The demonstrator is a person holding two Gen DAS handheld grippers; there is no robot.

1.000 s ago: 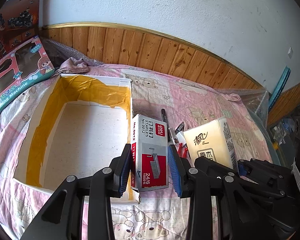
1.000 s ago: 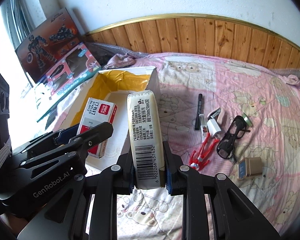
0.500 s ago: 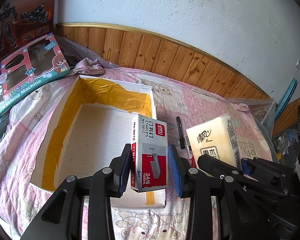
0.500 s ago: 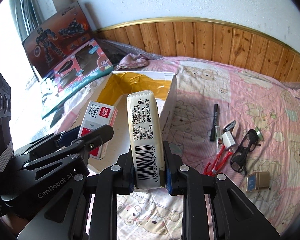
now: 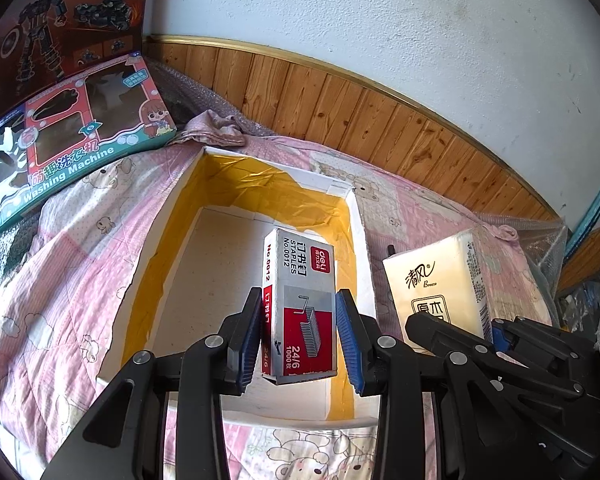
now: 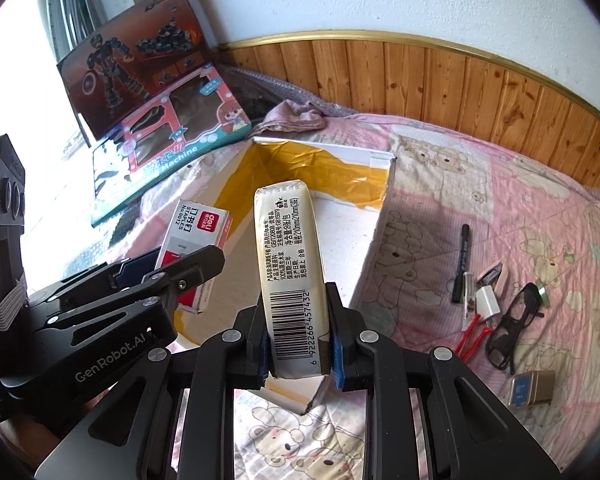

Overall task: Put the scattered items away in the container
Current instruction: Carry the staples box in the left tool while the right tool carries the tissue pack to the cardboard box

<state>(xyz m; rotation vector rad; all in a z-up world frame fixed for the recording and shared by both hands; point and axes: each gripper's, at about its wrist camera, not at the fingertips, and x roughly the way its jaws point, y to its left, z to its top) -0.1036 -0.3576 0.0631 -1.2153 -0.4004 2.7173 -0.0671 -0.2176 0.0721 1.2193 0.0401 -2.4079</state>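
Observation:
My left gripper (image 5: pixel 299 340) is shut on a grey and red staples box (image 5: pixel 302 300), held above the floor of the white cardboard container (image 5: pixel 252 184) lined with yellow tape. To its right, my right gripper (image 6: pixel 298 344) is shut on a cream tissue pack (image 6: pixel 290 256), held upright over the container's (image 6: pixel 320 168) near right corner. The right wrist view shows the staples box (image 6: pixel 196 236) in the left gripper (image 6: pixel 168 276) on the left. On the pink quilt to the right lie a black pen (image 6: pixel 460 258), black glasses (image 6: pixel 516 328), a white charger (image 6: pixel 488 300) and a small tin (image 6: pixel 530 388).
Two toy boxes (image 5: pixel 80 152) lean at the back left, with a crumpled pink cloth (image 5: pixel 216 132) just behind the container. A wood-panelled wall (image 5: pixel 340 104) runs along the far side of the bed. A red-handled tool (image 6: pixel 472 332) lies beside the charger.
Both grippers have moved left with their loads. The staples box now hangs over the container's inside instead of its right wall, and the tissue pack has come to the container's corner.

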